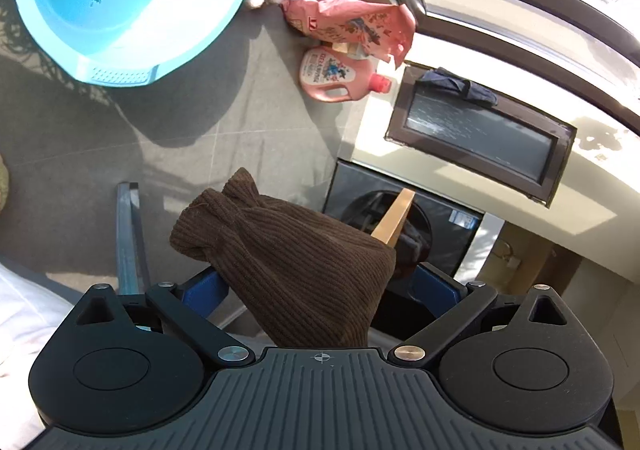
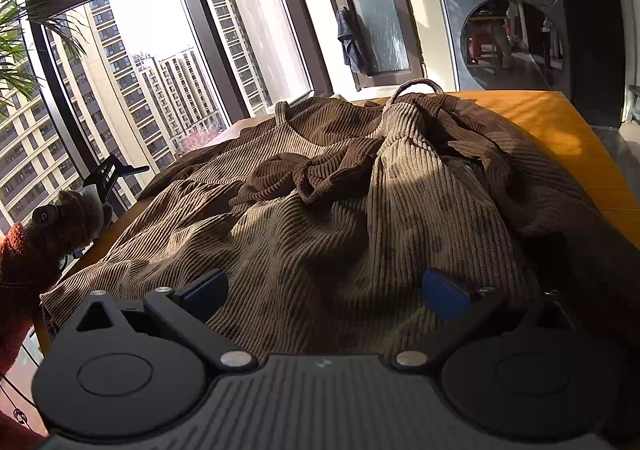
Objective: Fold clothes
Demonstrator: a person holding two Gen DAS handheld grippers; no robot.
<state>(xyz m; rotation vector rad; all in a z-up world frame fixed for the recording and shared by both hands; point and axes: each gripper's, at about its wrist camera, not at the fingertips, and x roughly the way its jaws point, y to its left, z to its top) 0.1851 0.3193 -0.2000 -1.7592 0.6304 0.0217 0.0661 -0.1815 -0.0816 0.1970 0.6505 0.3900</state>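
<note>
Gripping sweater, left claw clamped on cuff; right claw apart; thick knit may slip.

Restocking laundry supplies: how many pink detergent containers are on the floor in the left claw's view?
2. A pink detergent bottle lies on its side on the grey floor; a torn pink refill bag lies right beside it, nearer the window. Others may be hidden off-frame.

Ribbed brown knit sweater; glossy plastic basin.
</note>
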